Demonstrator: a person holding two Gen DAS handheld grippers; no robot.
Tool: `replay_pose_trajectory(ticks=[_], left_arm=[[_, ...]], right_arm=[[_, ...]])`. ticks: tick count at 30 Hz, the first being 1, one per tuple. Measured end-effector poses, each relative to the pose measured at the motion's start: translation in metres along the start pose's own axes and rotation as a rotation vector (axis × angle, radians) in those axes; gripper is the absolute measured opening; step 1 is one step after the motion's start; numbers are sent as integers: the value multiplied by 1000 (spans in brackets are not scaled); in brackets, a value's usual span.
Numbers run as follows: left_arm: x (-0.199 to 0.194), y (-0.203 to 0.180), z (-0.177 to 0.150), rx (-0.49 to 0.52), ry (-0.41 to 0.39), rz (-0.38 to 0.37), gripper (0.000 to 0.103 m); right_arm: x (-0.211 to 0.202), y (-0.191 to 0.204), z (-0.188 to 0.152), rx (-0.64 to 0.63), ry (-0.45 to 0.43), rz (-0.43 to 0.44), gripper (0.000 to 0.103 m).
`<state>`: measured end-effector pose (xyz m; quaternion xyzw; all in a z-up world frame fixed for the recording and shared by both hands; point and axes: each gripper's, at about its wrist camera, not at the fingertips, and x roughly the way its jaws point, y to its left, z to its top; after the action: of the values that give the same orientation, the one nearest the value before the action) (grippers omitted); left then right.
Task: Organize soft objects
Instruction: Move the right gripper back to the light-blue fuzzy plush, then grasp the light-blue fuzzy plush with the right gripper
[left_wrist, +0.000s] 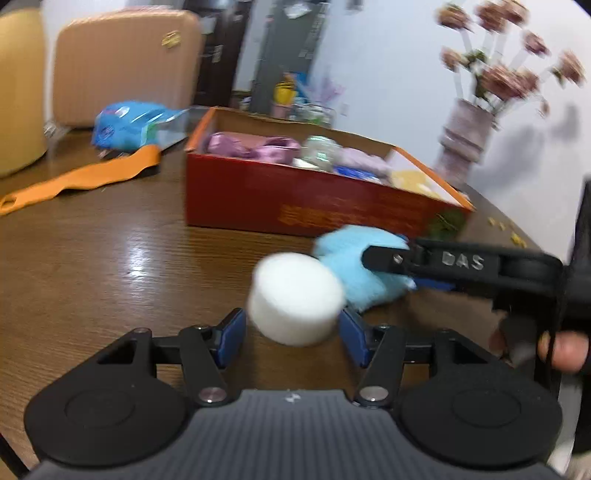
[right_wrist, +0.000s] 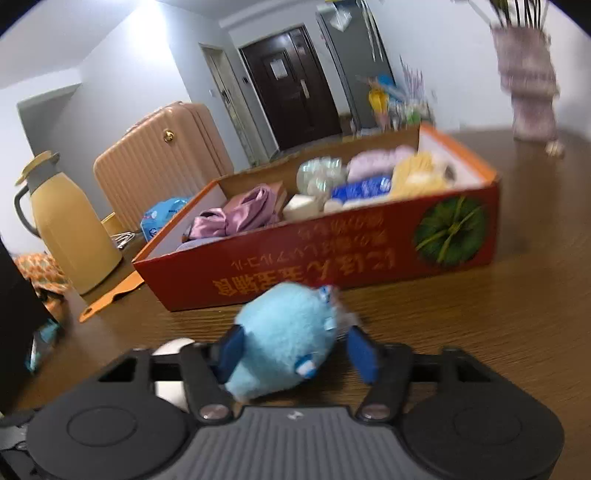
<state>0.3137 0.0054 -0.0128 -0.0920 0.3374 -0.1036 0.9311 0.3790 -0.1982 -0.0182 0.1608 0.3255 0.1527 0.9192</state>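
Note:
A white foam cylinder (left_wrist: 295, 297) sits between the blue pads of my left gripper (left_wrist: 293, 334), which is shut on it above the wooden table. My right gripper (right_wrist: 295, 354) is shut on a light blue plush toy (right_wrist: 284, 339); the toy (left_wrist: 351, 269) and the right gripper's black fingers (left_wrist: 384, 258) also show in the left wrist view, just right of the cylinder. A red open box (right_wrist: 332, 251) holding several soft items stands right behind both; it shows in the left wrist view (left_wrist: 295, 199) too.
An orange strap (left_wrist: 81, 181) and a blue packet (left_wrist: 129, 123) lie left of the box. A yellow thermos jug (right_wrist: 70, 225) and a pink suitcase (right_wrist: 162, 158) stand at the left. A flower vase (left_wrist: 465, 140) stands at the back right.

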Motion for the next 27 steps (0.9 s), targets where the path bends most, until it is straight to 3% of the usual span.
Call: replay_pose_trajectory(ticks=[4,7,12,15,21,27], left_arm=[[-9,7,-4,-24,4,-10,58],[-21,3,-13,-5,11,-19,62],[-47,-14,-33,16,30,-142,64],[-55,-27,-42,16,49,-218,64],[-65,-43,-54,25,65,-195,70],[-70,-61,-62,23,102,-269,72]], right_arm=[[-3,-2,-6,32,-3,56,36],[-26,-6,-19,22,16,94,35],[-84,-18,-54,29,73,152,36],[-114,-23,-73,8,100,165,42],[-160,-41,-81,12,-33,81,45],[-146,-46,-67,-17,-99,97,43]])
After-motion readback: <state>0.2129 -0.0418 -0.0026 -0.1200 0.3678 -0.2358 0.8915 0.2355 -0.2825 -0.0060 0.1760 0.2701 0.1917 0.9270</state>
